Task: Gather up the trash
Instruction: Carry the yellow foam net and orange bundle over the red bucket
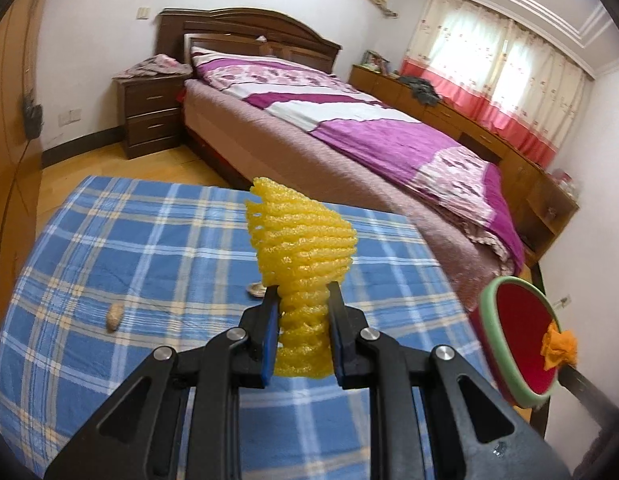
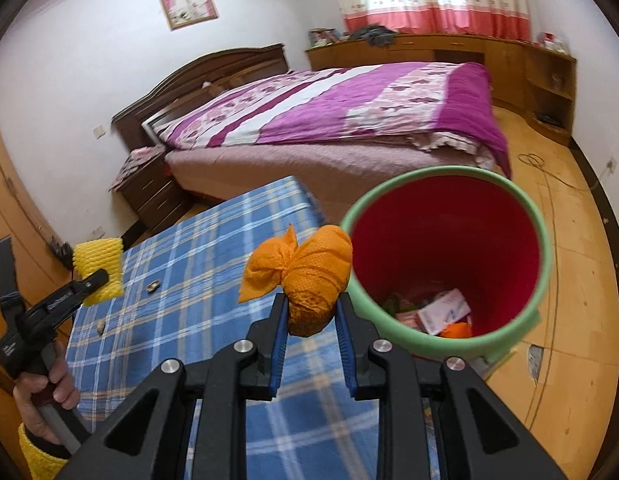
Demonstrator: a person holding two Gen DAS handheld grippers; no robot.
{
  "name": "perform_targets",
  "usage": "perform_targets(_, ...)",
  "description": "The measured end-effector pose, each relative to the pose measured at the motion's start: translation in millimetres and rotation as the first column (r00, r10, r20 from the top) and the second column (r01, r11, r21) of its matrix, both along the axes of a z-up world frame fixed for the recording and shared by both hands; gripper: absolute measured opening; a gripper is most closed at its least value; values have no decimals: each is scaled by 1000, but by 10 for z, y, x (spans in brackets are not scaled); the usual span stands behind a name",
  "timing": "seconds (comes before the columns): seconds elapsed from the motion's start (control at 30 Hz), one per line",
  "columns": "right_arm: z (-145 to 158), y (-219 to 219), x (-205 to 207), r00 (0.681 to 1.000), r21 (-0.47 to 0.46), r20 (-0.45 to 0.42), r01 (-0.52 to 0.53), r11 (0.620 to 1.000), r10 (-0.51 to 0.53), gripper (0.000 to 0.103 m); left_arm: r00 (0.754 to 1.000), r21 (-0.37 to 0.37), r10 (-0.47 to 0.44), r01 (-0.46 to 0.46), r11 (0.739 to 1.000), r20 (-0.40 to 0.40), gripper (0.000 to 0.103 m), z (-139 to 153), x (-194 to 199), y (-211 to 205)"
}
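Left gripper (image 1: 302,304) pinching yellow foam net (image 1: 303,240); right gripper (image 2: 311,312) pinching orange bundle (image 2: 309,276) beside bin (image 2: 445,344).

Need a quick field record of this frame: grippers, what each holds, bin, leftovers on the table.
left gripper: shut on yellow foam net, held above the table
right gripper: shut on orange wad, beside the bin rim, not yet over the opening
bin: red inside, green rim, right of the table; already holds wrappers and paper
table: blue plaid cloth
leftovers: peanut shell; small silvery scrap, partly hidden behind the net
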State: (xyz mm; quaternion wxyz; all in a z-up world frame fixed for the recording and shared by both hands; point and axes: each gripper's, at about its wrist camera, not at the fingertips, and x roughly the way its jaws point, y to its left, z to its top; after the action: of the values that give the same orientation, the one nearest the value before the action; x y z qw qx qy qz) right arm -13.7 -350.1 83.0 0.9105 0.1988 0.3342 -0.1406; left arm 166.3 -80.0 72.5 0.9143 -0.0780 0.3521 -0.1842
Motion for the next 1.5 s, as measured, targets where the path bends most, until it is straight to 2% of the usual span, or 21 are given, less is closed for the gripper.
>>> perform_targets(0.37, -68, -485, -468, 994, 64, 46, 99, 993, -102, 26, 989, 16, -149, 149, 989, 8, 21, 209, -430, -665)
perform_targets(0.73, -168, -928, -757, 981, 115, 73, 168, 979, -177, 26, 958, 65, -286, 285, 956, 1, 21, 212, -753, -1428)
perform_targets(1.1, -314, -1271, -845, 972, 147, 73, 213, 966, -225, 26, 916, 117, -400, 401, 908, -37, 21, 50, -864, -2112)
perform_targets(1.5, -483, -1551, -750, 969, 163, 47, 230, 959, -241, 27, 881, 163, -466, 474, 865, -88, 21, -233, -821, -2603)
